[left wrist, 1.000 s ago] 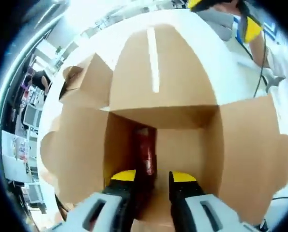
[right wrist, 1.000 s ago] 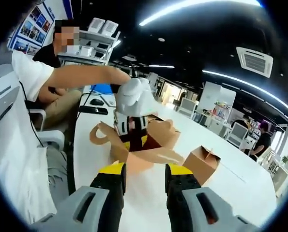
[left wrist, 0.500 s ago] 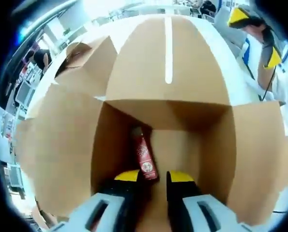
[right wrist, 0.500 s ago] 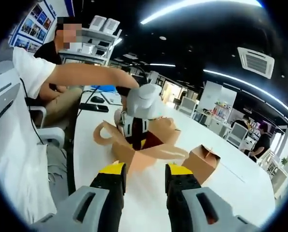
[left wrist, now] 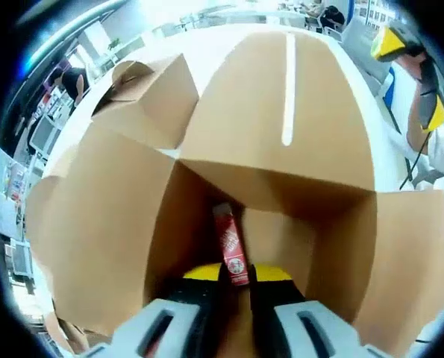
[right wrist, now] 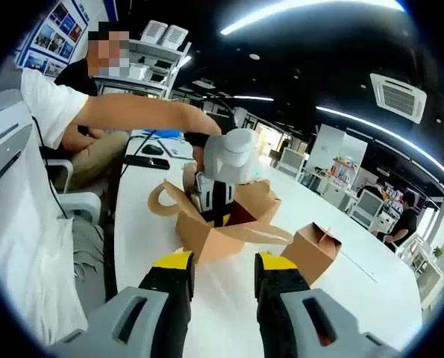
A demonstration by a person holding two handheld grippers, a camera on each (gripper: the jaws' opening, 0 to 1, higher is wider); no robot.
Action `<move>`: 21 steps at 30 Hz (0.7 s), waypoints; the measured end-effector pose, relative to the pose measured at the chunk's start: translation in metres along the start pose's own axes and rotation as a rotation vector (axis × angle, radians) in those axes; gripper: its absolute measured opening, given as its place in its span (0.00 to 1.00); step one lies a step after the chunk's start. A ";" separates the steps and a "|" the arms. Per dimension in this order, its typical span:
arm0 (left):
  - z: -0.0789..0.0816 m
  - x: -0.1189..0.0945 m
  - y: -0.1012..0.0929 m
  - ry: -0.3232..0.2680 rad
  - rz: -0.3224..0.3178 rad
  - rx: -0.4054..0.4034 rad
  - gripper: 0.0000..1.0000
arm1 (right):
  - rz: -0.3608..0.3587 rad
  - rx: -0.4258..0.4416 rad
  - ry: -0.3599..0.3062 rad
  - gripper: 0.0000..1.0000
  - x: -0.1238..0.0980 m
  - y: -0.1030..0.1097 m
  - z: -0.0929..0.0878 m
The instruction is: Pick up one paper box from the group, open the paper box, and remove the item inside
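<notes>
In the left gripper view we see our left tool (left wrist: 235, 274) reaching down into the opened brown paper box (left wrist: 124, 224) at the centre of the frame, its yellow-tipped jaws clenched on the small red packet (left wrist: 230, 244) standing at the bottom of the box. In the right gripper view our right tool (right wrist: 223, 261) hangs at the bottom of the frame with its jaws released and parted, above the white surface (right wrist: 143, 212). Beyond it, at mid-frame, stands the same open box, and right of it a closed brown paper box (right wrist: 315, 250).
</notes>
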State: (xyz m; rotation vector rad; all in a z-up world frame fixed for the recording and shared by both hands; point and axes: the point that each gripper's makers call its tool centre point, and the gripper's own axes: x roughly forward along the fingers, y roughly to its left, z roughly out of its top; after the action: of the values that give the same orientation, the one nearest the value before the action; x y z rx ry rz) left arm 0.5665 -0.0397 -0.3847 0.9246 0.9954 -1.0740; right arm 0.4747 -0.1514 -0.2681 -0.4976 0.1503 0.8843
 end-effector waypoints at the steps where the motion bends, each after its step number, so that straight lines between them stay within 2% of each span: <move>1: 0.000 0.000 0.001 0.004 0.009 -0.002 0.15 | -0.001 0.001 0.000 0.33 0.000 0.000 0.000; 5: 0.000 -0.001 0.007 0.006 0.044 -0.006 0.13 | -0.005 0.003 0.000 0.33 0.000 -0.001 -0.001; 21: -0.001 -0.016 0.005 0.002 0.053 -0.037 0.13 | -0.003 -0.001 0.007 0.33 0.000 0.000 -0.002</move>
State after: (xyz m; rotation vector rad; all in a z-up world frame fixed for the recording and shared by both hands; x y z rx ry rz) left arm 0.5681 -0.0335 -0.3688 0.9171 0.9837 -1.0071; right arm 0.4748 -0.1525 -0.2694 -0.5018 0.1555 0.8794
